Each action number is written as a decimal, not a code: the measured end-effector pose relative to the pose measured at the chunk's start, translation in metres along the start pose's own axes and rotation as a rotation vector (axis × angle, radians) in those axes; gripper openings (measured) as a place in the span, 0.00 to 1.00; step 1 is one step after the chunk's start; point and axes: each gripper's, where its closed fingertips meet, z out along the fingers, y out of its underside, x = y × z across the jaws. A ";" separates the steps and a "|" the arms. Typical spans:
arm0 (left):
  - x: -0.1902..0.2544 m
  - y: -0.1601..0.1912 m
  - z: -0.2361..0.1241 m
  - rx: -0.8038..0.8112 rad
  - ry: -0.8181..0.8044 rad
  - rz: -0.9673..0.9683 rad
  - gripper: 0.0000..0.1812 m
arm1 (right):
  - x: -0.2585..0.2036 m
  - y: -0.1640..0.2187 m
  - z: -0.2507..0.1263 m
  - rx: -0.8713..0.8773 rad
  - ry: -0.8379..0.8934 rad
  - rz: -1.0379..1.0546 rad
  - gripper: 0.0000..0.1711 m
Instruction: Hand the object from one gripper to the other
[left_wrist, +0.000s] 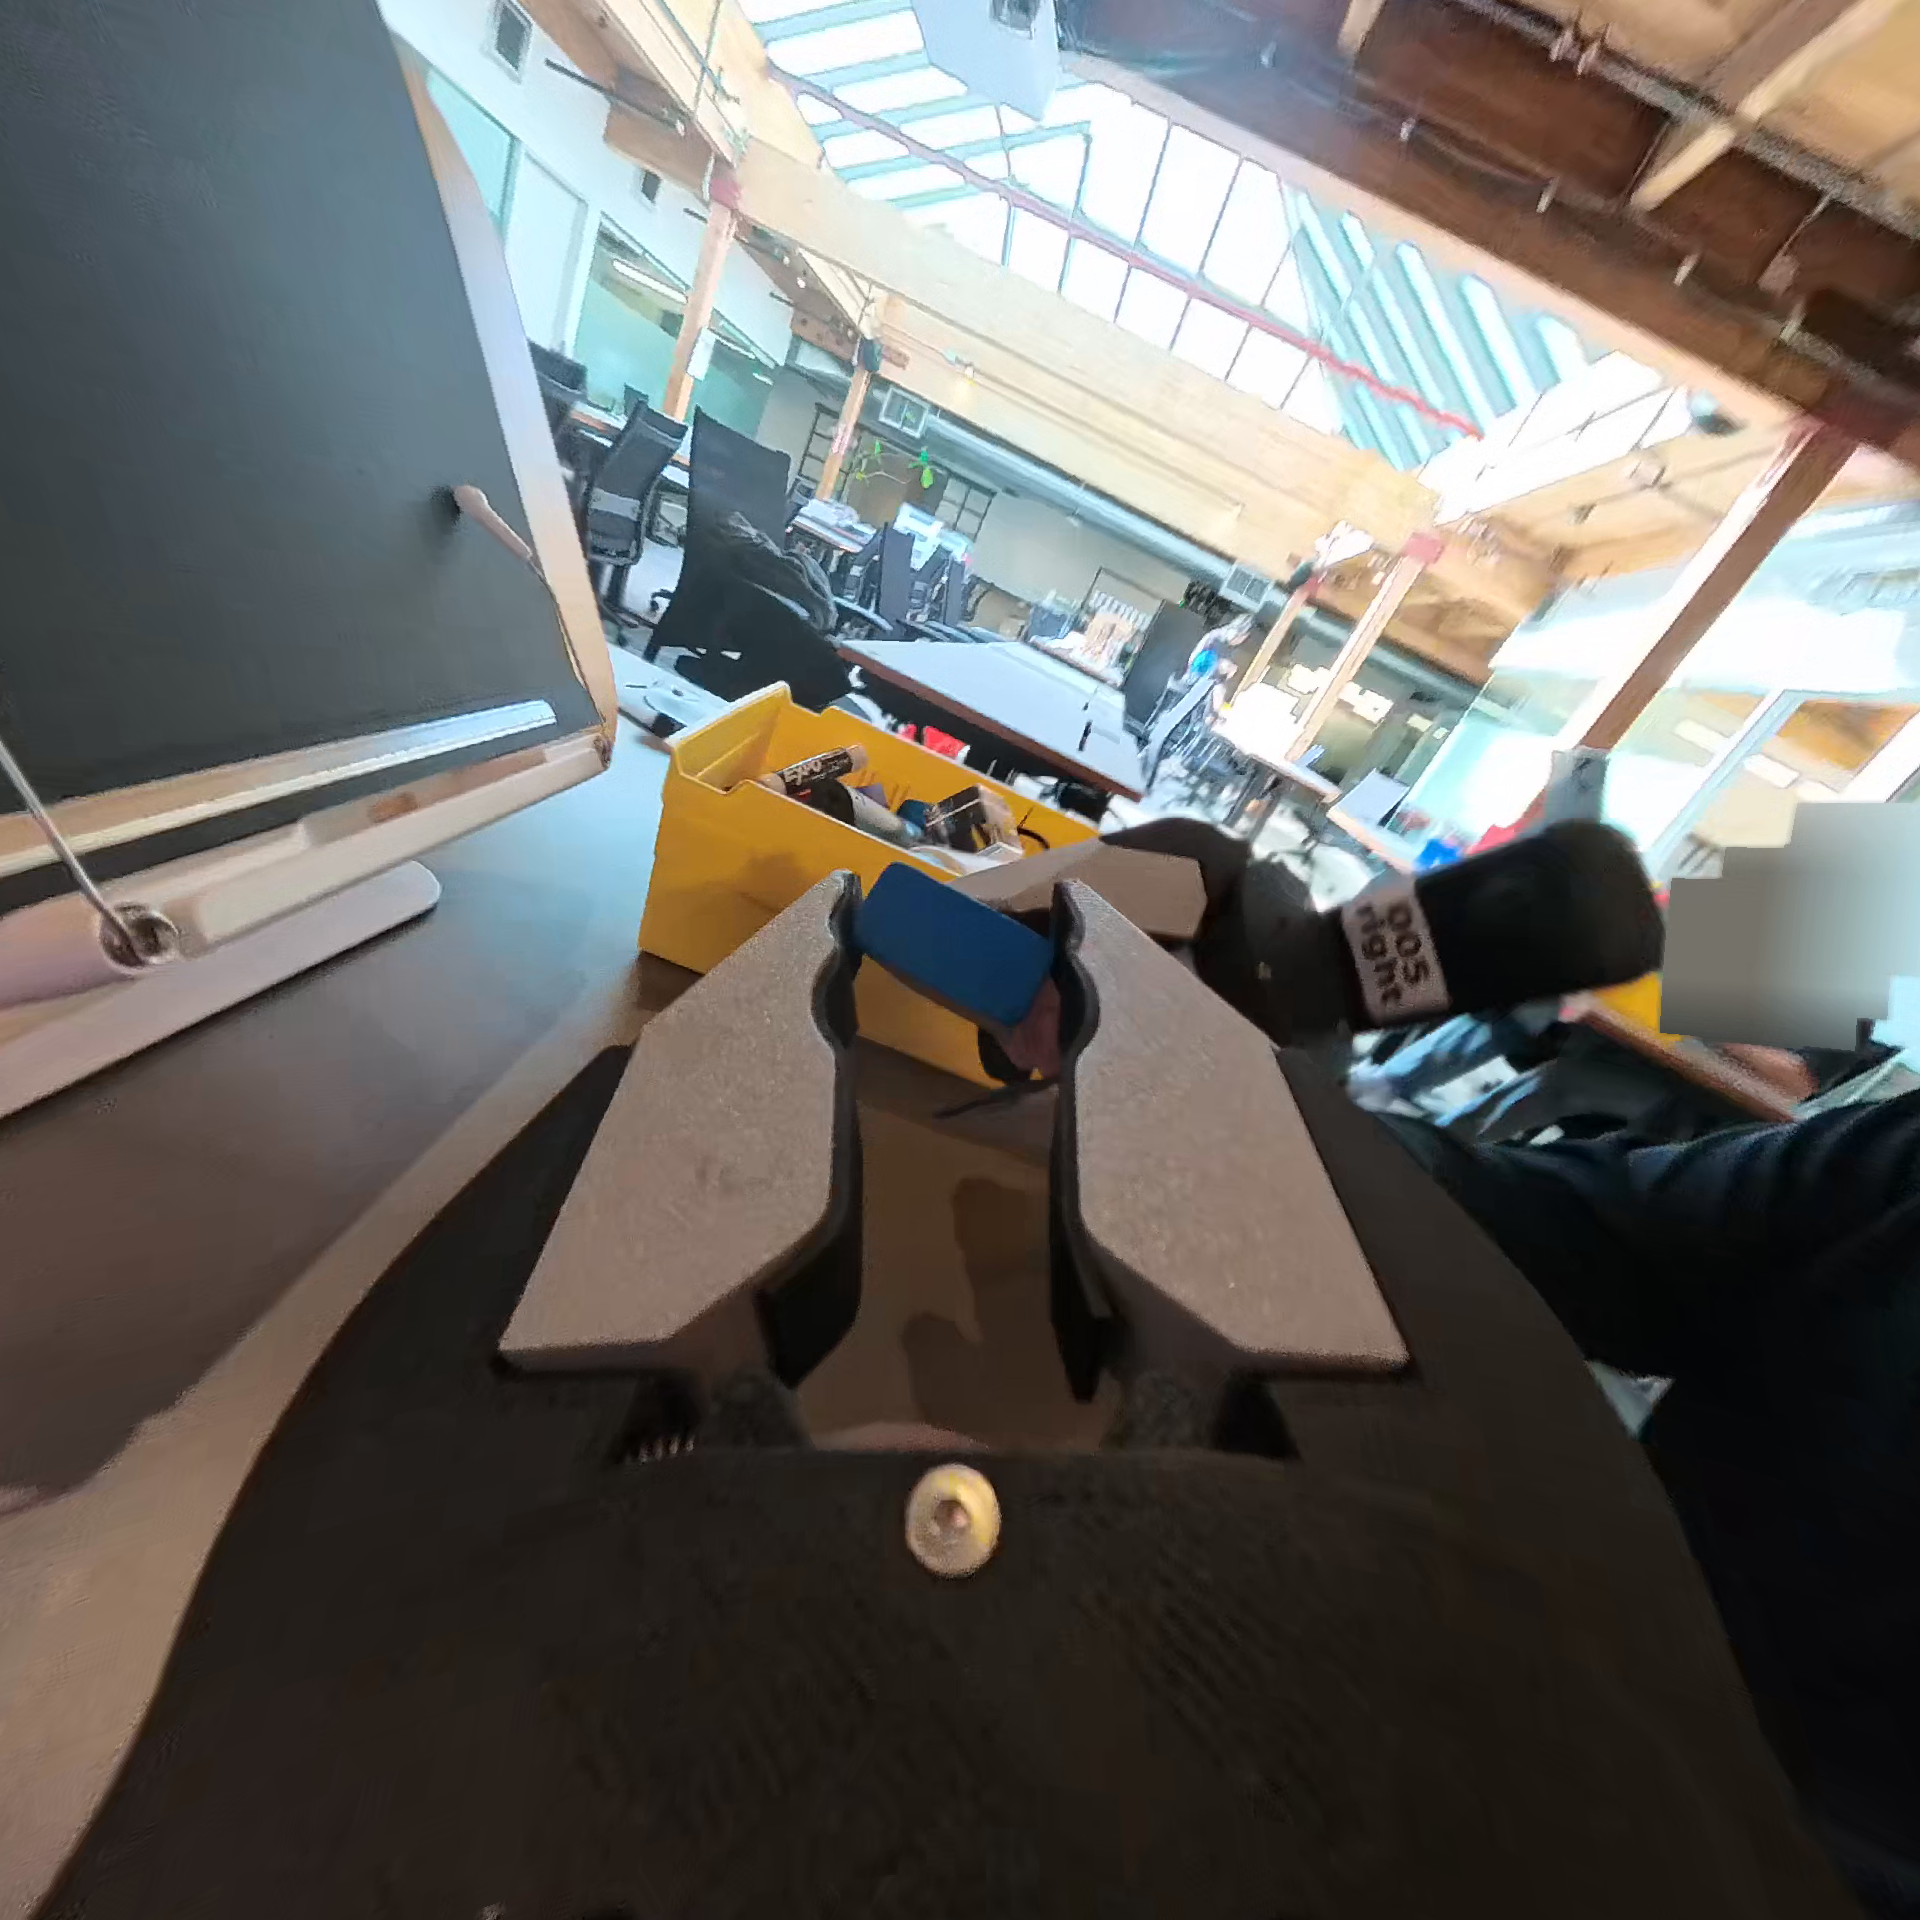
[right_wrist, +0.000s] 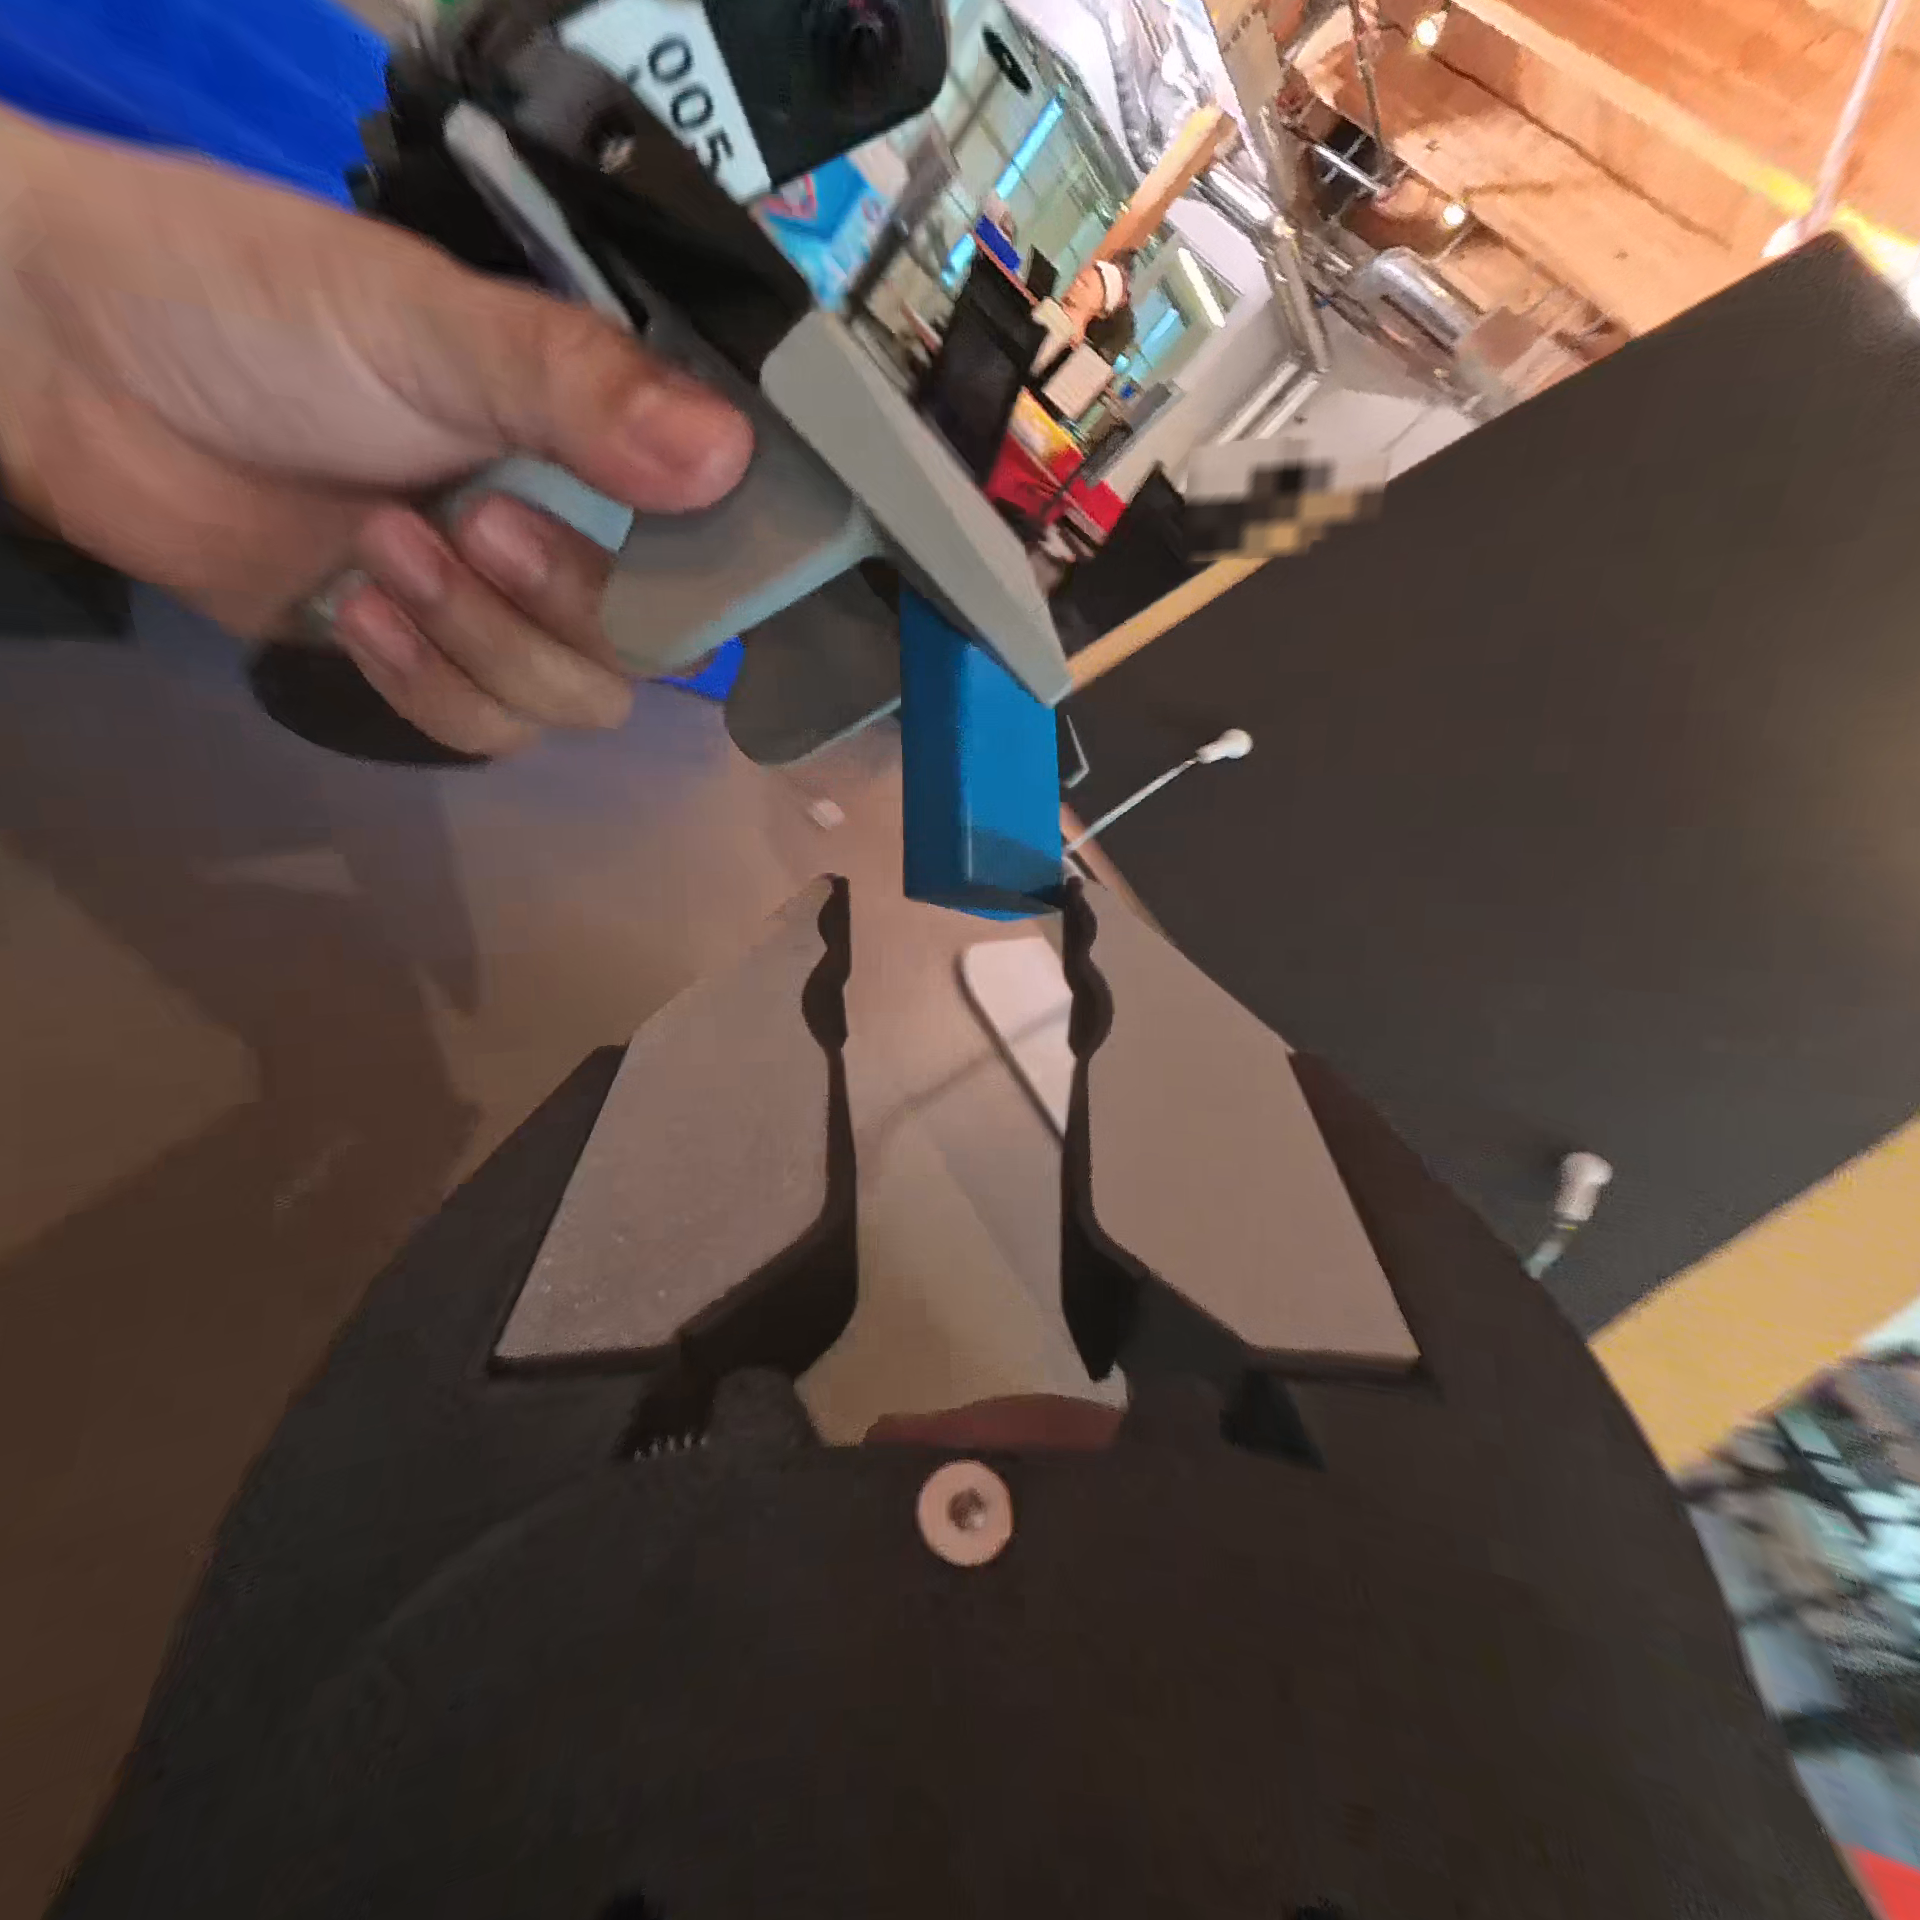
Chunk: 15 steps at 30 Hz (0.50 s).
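Note:
A blue rectangular block (left_wrist: 951, 956) is clamped between the fingertips of my left gripper (left_wrist: 956, 935), which is held above the dark table. In the right wrist view the same block (right_wrist: 977, 769) hangs downward from the left gripper (right_wrist: 935, 686), which a person's hand (right_wrist: 364, 416) holds. My right gripper (right_wrist: 953, 899) is open, its jaws wide apart, with the block's lower end just at its fingertips and nearer the right one. One grey finger (left_wrist: 1122, 883) of the right gripper shows just behind the block in the left wrist view.
A yellow bin (left_wrist: 727, 862) with markers and small items stands on the dark table (left_wrist: 260, 1091) just beyond the grippers. A black board on a white stand (left_wrist: 260, 416) rises at the left, and it also shows in the right wrist view (right_wrist: 1507, 727).

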 end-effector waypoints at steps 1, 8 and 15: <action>0.002 0.001 0.000 -0.013 -0.010 0.043 0.19 | -0.002 -0.003 -0.001 0.024 -0.034 0.063 0.24; 0.023 0.010 0.004 -0.105 -0.004 0.310 0.19 | 0.000 -0.026 -0.012 0.198 -0.179 0.384 0.25; 0.040 0.020 0.008 -0.150 0.025 0.488 0.19 | -0.008 -0.032 -0.015 0.215 -0.233 0.358 0.25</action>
